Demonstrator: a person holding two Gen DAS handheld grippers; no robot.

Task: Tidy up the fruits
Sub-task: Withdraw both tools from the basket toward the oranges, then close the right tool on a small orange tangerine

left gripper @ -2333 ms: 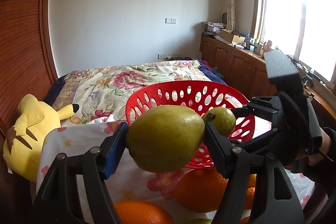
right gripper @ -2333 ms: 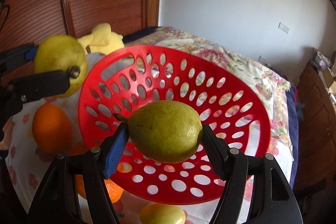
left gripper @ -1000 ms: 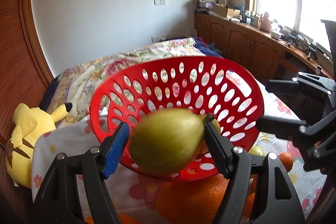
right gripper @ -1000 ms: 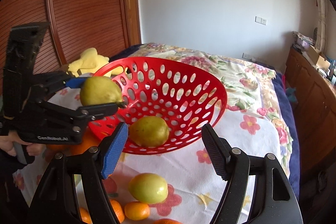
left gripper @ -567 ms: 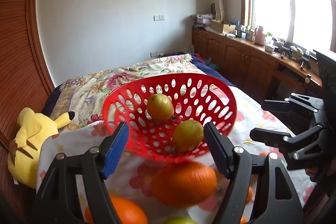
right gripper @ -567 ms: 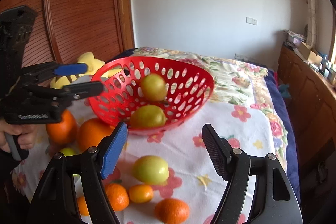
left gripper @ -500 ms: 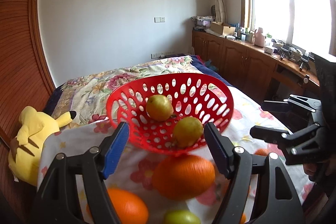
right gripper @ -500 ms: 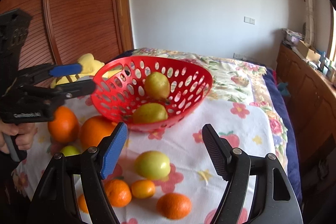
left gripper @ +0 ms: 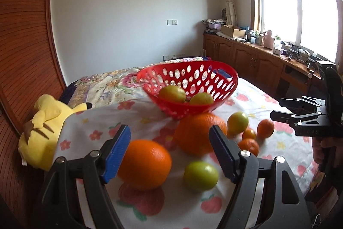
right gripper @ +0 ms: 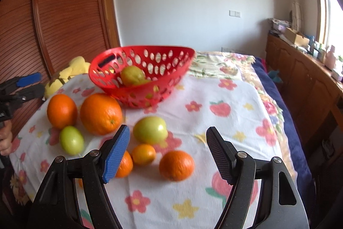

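Both the left gripper (left gripper: 170,152) and the right gripper (right gripper: 167,153) are spread wide and hold nothing above the floral cloth (right gripper: 225,121) on the bed. The red basket (right gripper: 137,98) stands toward the cloth's far edge with two pears (right gripper: 131,75) inside. In front of it lie two large oranges (right gripper: 100,114), side by side near the left edge, a green fruit (right gripper: 71,140) just beside them, a yellow-green fruit (right gripper: 150,130) mid-cloth, and three small oranges (right gripper: 176,165) nearer the front edge.
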